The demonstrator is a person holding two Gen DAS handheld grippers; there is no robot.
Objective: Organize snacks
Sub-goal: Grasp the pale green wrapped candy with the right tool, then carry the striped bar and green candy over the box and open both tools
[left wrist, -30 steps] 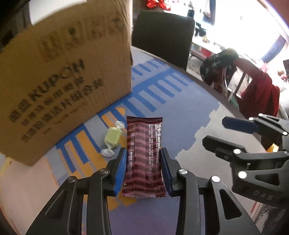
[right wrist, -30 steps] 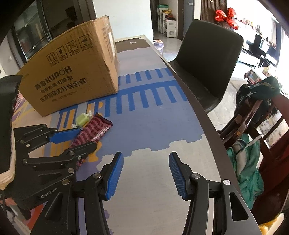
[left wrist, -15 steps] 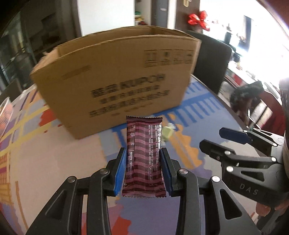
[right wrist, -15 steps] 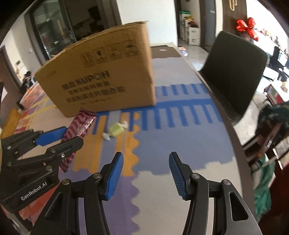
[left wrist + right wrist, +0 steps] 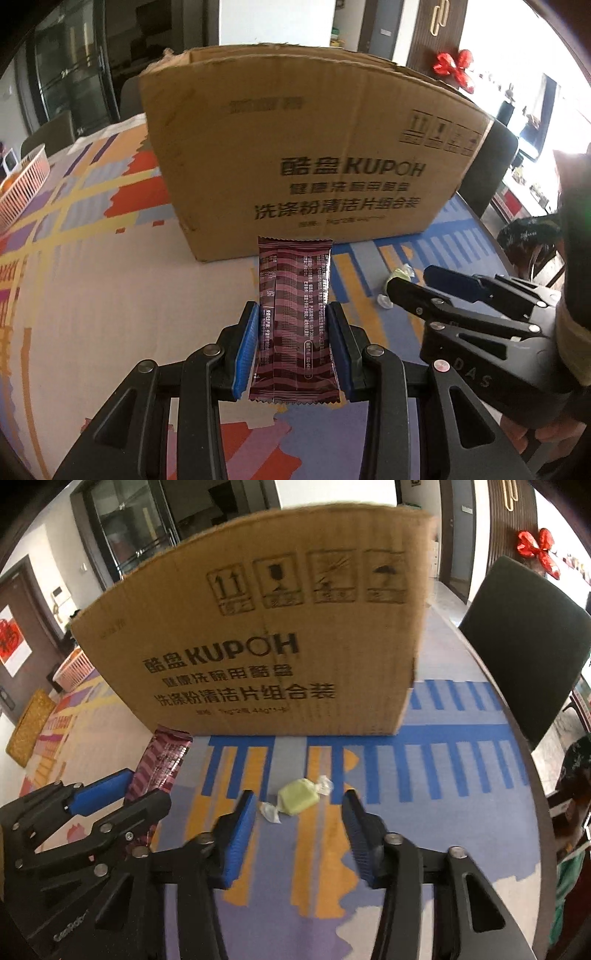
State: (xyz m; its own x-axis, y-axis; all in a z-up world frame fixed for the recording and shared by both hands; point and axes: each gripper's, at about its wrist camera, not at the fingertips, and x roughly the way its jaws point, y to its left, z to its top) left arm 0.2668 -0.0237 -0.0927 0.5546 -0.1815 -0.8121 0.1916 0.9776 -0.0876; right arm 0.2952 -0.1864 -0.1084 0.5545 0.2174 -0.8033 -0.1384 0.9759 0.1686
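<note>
A maroon striped snack bar [image 5: 291, 273] sticks out forward from my left gripper [image 5: 292, 308], whose blue pads are shut on its sides; it is held above the tablecloth in front of a big open cardboard box [image 5: 295, 147]. A small pale-green wrapped candy [image 5: 297, 796] lies on the cloth just ahead of my right gripper [image 5: 298, 805]. The right jaws are closing, with the candy between the fingertips and the pads clear of it. In the right wrist view the left gripper [image 5: 147, 786] and the snack bar [image 5: 166, 753] are at the left, before the box [image 5: 258, 646].
A patterned tablecloth covers the round table, whose edge [image 5: 535, 775] curves along the right. A black chair [image 5: 524, 642] stands beyond that edge. A pink basket [image 5: 22, 184] sits at the far left and a woven mat [image 5: 29, 731] lies near it.
Both grippers have swung left to face the box front. The left carried the snack bar away from the candy. The right came over the candy and its jaws have narrowed.
</note>
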